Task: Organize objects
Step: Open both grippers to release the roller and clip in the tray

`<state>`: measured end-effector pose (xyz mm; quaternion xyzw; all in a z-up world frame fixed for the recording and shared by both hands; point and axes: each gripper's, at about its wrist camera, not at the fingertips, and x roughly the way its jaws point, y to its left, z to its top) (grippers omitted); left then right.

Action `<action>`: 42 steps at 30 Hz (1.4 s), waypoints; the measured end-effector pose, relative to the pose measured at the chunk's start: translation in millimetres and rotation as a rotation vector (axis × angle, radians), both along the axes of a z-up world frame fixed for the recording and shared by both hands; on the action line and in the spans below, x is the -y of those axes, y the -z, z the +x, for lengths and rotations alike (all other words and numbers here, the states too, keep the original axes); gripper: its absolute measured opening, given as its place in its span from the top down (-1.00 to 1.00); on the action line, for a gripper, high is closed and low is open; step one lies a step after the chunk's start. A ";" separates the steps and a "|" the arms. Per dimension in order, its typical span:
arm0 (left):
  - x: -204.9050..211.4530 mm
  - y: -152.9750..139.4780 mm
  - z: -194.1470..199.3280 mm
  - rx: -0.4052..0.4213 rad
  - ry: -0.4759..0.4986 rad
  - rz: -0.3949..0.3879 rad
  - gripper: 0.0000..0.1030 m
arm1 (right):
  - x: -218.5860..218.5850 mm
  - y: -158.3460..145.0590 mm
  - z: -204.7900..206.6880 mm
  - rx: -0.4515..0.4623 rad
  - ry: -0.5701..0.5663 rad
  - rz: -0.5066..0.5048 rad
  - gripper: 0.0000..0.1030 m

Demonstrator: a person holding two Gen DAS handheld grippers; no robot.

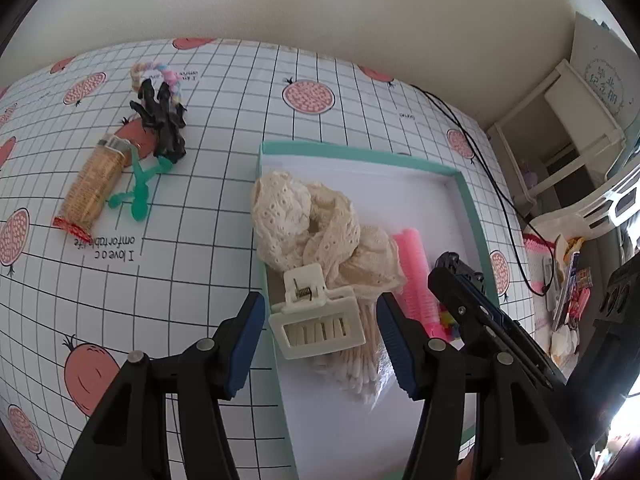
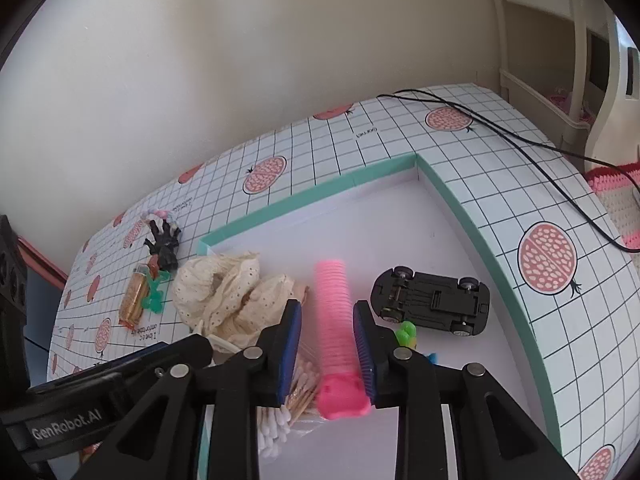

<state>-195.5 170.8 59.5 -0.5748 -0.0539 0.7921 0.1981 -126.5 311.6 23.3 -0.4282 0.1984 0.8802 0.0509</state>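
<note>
Right gripper [image 2: 326, 346] is closest, jaws spread w/ the pink ribbed roller [image 2: 334, 320] lying between the blue pads; can't tell if the pads touch it, roller looks blurred. Roller sits inside the teal-rimmed tray [image 2: 304, 200], on the white floor. Only the right wrist view shows the black toy car [image 2: 432, 306] flipped on its roof beside the roller, plus a green bit [image 2: 406, 332] near the right finger. Left wrist view shows what's hidden there: left gripper [image 1: 320, 330] wide open, hovering over a white claw clip [image 1: 316, 320] resting on the cotton swabs [image 1: 356, 372] at the tray's near-left edge. Cream lace cloth [image 1: 308, 224] is bunched against the tray's left wall, crowding the roller. Outside on the grid tablecloth [image 1: 224, 168], well apart: biscuit pack [image 1: 94, 184], green figure [image 1: 140, 192], black toy hand [image 1: 162, 120], pastel ring [image 1: 160, 76]. Tray's far-right half is bare. Black cable [image 2: 520, 140] trails over the table's far corner.
</note>
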 end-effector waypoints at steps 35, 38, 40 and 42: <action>57.1 -11.9 -14.4 -0.221 -0.301 -0.165 -1.00 | 8.6 -4.1 -1.5 -0.037 -0.036 0.071 -0.95; 58.2 -13.1 -13.4 -0.229 -0.312 -0.168 -1.00 | 8.2 -3.6 -1.7 -0.035 -0.035 0.070 -1.00; 58.4 -12.7 -13.4 -0.234 -0.314 -0.178 -1.00 | 7.4 -2.6 -1.9 -0.032 -0.035 0.069 -1.00; 58.3 -13.2 -12.9 -0.240 -0.318 -0.185 -1.00 | 6.6 -1.7 -1.9 -0.030 -0.033 0.070 -1.00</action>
